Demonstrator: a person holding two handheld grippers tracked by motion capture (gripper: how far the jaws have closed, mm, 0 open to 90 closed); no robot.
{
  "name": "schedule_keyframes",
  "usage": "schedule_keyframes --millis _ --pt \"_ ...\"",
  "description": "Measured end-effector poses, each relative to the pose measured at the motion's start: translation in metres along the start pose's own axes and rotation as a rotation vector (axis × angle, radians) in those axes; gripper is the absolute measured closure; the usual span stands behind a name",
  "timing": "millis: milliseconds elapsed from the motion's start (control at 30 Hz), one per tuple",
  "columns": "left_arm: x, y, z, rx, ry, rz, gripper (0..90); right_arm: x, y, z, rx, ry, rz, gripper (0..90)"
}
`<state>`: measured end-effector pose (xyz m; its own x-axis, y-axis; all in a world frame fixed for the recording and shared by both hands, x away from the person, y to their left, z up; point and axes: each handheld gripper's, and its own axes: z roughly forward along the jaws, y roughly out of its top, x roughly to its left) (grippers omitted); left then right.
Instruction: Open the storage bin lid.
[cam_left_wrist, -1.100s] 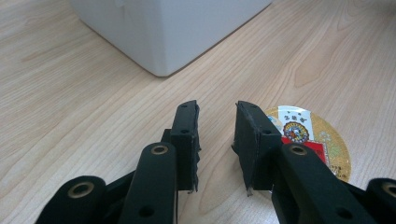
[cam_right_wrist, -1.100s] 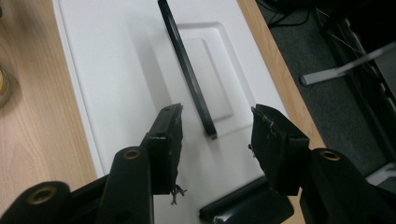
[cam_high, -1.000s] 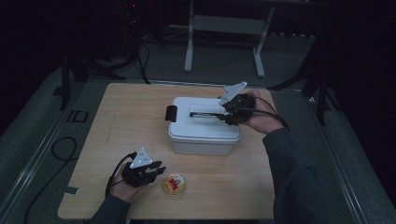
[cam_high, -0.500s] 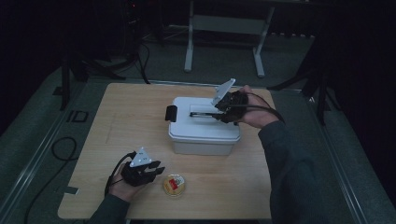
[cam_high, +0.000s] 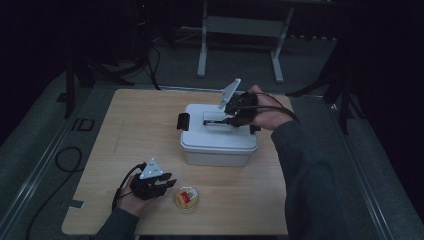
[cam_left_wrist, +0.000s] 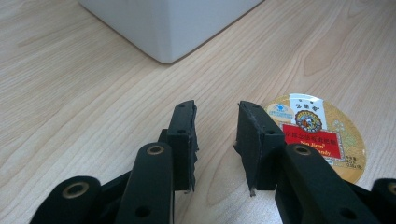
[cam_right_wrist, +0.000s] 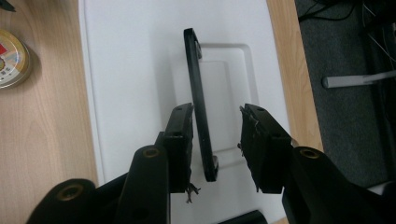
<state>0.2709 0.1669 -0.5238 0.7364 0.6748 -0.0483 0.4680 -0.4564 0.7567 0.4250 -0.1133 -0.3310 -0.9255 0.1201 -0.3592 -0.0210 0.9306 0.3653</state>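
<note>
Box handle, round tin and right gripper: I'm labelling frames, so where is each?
box handle (cam_right_wrist: 200, 98), right gripper view, its black bar
round tin (cam_left_wrist: 322, 135), left gripper view, its printed lid
right gripper (cam_right_wrist: 215, 147), right gripper view, between its fingertips

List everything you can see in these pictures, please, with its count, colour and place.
Table: one, light wood, under everything.
Storage box: one, white, middle of the table, lid on.
Box handle: one, black, raised from the lid, between the right gripper's open jaws.
Side latch: one, black, on the box's left end.
Round tin: one, gold with red label, near table edge, beside the left gripper.
Metal stand: one, grey, on the floor beyond the table.
Left gripper: one, black, open, low over the table.
Right gripper: one, black, open, above the lid.
</note>
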Motion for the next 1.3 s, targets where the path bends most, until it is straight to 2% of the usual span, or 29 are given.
schedule_keyframes --millis 33,233,500,633,1000,1300 --pt "0.0 0.0 0.0 0.002 0.001 0.001 67.5 0.0 0.001 0.0 0.008 0.002 0.006 63.8" --pt "0.0 0.0 0.001 0.003 -0.002 0.002 67.3 -0.001 0.008 0.005 0.066 0.02 -0.027 67.0" --pt "0.0 0.0 0.001 0.006 -0.004 0.001 67.1 -0.001 0.016 0.011 0.103 0.048 -0.069 71.3" --pt "0.001 -0.001 0.001 0.005 -0.005 -0.001 67.0 -0.001 0.021 0.016 0.147 0.056 -0.082 72.8" --pt "0.001 -0.001 0.0 0.005 -0.007 -0.001 66.8 -0.001 0.029 0.03 0.202 0.083 -0.118 76.6" --pt "0.002 -0.001 0.001 0.013 -0.008 0.001 66.7 -0.002 0.032 0.04 0.231 0.101 -0.124 77.4"
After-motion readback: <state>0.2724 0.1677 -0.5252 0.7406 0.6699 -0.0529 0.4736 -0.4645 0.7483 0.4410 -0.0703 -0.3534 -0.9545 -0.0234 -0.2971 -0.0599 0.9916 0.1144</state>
